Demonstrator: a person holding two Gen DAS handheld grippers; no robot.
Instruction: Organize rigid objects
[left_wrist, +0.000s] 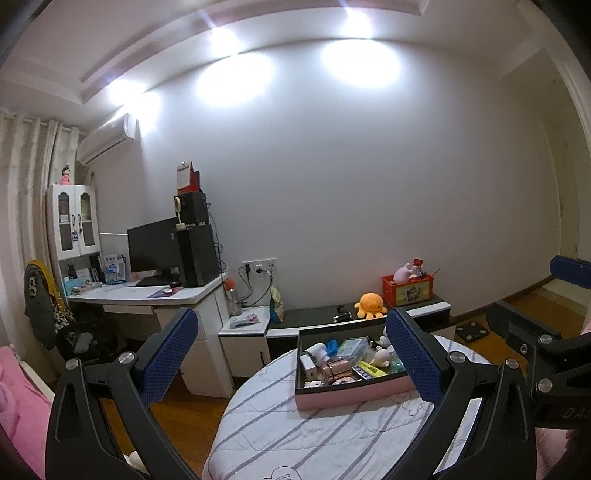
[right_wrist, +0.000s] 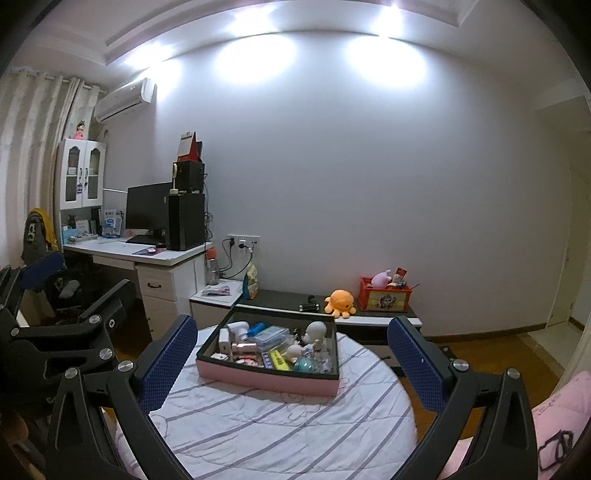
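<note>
The pink box (right_wrist: 266, 380) sits on a round table with a striped cloth (right_wrist: 280, 435), toward the far side of it, packed with small stuff: a white doll head (right_wrist: 318, 331), a yellow pack (right_wrist: 279, 360), a rose-gold tube (right_wrist: 243, 347), a clear plastic case (right_wrist: 271, 335), a blue item (right_wrist: 256, 329).

The right wrist view gets the box almost dead centre between the fingers of the right gripper (right_wrist: 291, 365), so the whole interior shows. It also catches the left gripper (right_wrist: 74, 284) off at the left edge. In the left wrist view the box sits right of centre and the right-hand finger pad (left_wrist: 413, 354) of the left gripper (left_wrist: 291, 360) covers the box's right end, so the doll head is mostly hidden there. That view shows the right gripper (left_wrist: 532, 295) poking in from the right edge.

Both grippers have their jaws wide apart with nothing in them, and both hang short of the box, not touching it.

Further out: an orange octopus plush (right_wrist: 340, 302) and a red crate (right_wrist: 384, 295) on the low bench (right_wrist: 280, 299) behind the table, and a desk (right_wrist: 125, 251) with a monitor (right_wrist: 147, 206) to the left.
</note>
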